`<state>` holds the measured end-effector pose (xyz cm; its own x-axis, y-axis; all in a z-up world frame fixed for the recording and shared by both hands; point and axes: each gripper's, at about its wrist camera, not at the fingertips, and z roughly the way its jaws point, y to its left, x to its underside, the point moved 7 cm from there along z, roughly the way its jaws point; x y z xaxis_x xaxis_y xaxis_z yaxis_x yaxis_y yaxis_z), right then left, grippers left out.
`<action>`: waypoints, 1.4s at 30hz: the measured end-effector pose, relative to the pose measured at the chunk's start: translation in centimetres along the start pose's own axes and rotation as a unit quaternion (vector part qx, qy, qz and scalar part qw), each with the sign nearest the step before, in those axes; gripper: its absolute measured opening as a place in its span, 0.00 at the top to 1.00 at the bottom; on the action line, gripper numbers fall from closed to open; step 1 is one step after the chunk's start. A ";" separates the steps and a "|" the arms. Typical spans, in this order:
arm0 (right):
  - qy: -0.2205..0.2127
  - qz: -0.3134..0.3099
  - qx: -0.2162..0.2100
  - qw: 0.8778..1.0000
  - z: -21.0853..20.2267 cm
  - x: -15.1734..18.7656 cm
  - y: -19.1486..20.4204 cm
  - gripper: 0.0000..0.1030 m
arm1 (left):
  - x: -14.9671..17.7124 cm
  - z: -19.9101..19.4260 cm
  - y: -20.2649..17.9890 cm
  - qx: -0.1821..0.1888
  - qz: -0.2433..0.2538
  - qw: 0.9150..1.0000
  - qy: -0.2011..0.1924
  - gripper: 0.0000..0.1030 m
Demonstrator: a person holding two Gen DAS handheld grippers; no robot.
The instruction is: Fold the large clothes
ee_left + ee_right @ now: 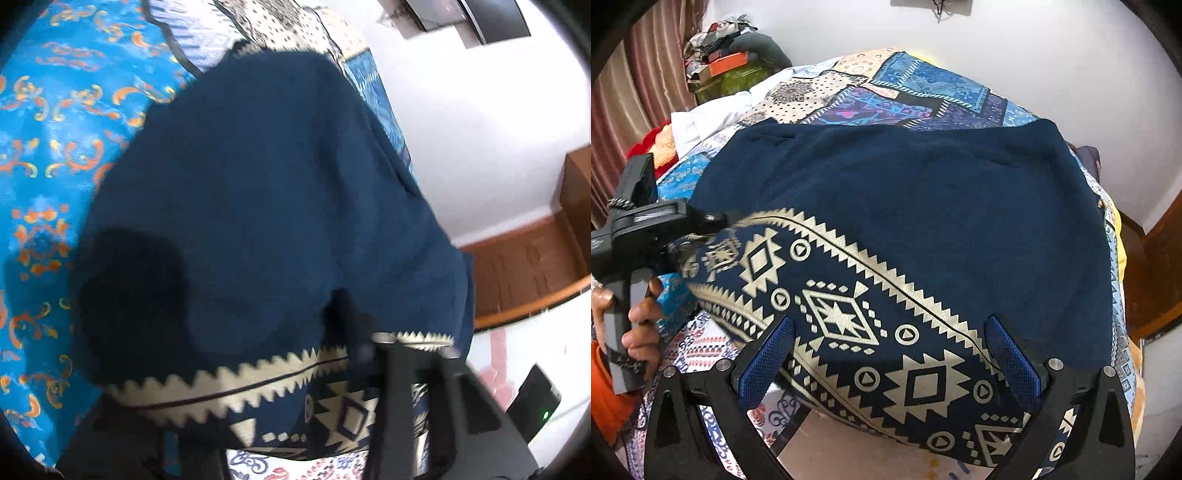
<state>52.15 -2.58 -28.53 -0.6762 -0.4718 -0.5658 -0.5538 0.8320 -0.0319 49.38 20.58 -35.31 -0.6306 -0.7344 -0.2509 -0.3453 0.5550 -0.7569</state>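
On the bed (923, 85), a navy garment (905, 192) lies spread over the patchwork sheet, its cream-patterned hem (849, 314) running from nine o'clock down toward five in the right wrist view. The right gripper (890, 358) has its blue-padded fingers (764, 354) wide apart, the hem lying between them. At nine o'clock in that view the left gripper (687, 236), held in a hand (639, 321), sits at the hem's end; the left wrist view shows cloth bunched at its fingers (391, 354), so it looks clamped on the garment.
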 end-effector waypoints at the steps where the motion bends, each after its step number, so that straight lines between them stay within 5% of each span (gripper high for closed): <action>1: 0.001 0.000 -0.002 1.000 -0.3 0.2 0.1 0.00 | -0.1 -0.4 -0.3 -0.004 -0.001 1.000 -0.007 0.79; 9: -0.041 0.011 -0.070 0.997 -5.7 -1.2 2.4 0.00 | 0.2 -6.2 -5.1 -0.073 0.139 0.985 -0.071 0.91; 15: -0.070 -0.019 -0.086 0.994 -7.4 -2.9 6.0 0.00 | 2.0 -10.6 -3.8 -0.139 0.184 0.967 -0.105 0.93; 22: 0.034 -0.070 -0.077 0.994 1.0 -0.8 10.7 0.00 | 3.6 -14.5 1.1 -0.217 0.219 0.944 -0.122 0.93; 27: 0.073 -0.060 -0.112 0.989 3.4 0.2 11.9 0.00 | 2.0 -13.9 -0.8 -0.231 0.237 0.934 -0.131 0.94; 29: 0.086 -0.058 -0.130 0.986 2.9 0.3 11.5 0.00 | 1.8 -13.7 -3.2 -0.247 0.272 0.920 -0.137 0.94; 34: 0.061 0.066 -0.183 0.979 -1.2 0.5 5.9 0.00 | 3.0 -12.5 -12.2 -0.232 0.362 0.891 -0.145 0.94; 38: 0.025 0.125 -0.159 0.979 -5.0 2.2 -0.1 0.00 | 7.2 -10.5 -19.2 -0.203 0.454 0.857 -0.138 0.94; 42: 0.001 0.154 -0.100 0.983 -8.7 4.8 -5.9 0.00 | 14.1 -6.8 -22.9 -0.173 0.529 0.828 -0.073 0.94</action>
<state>47.90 -12.30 -23.89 -0.8277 -0.2065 -0.5218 -0.4064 0.8618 0.3036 43.67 0.15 -17.40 -0.6261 0.2082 -0.7514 0.1515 0.9778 0.1446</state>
